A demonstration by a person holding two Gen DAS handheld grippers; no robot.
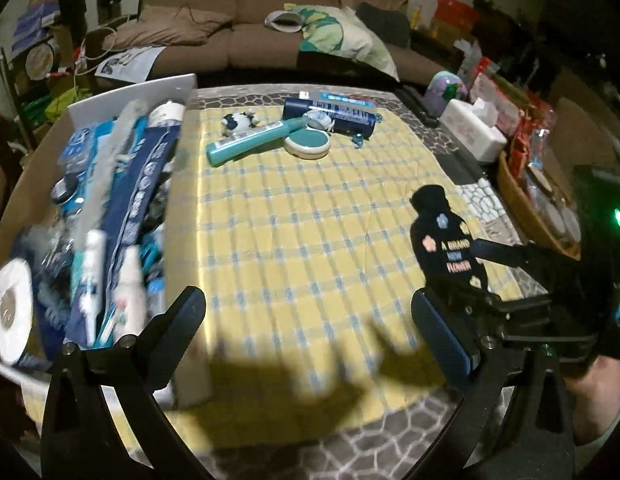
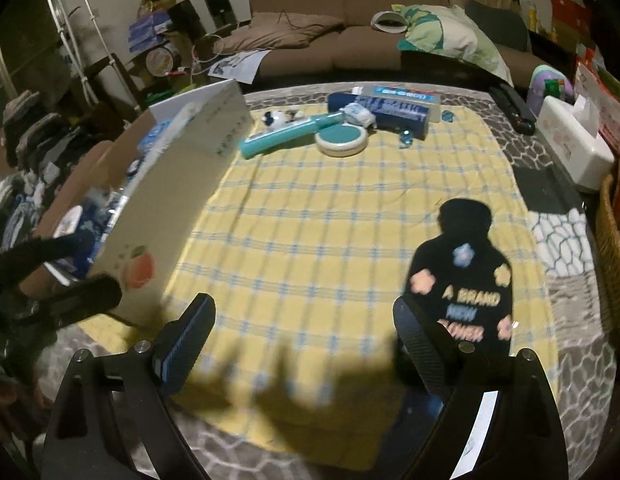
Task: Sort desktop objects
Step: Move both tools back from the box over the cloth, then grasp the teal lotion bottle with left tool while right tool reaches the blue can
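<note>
Both my grippers hang wide open and empty over the yellow checked cloth.

A black bottle-shaped piece on the near right of the cloth reads "A BRAND NEW", with a blurred last word that looks like "FLOWER"; it lies just past my right gripper, whose right finger overlaps it in view, though I cannot tell whether they touch. My left gripper sits beside the cardboard box on the left. The left wrist view looks into the box, packed with blue and white packets; the right wrist view shows its outer wall with an orange fruit print. At the far end lie a teal tube, a round teal compact and a dark blue box with unreadable print.
</note>
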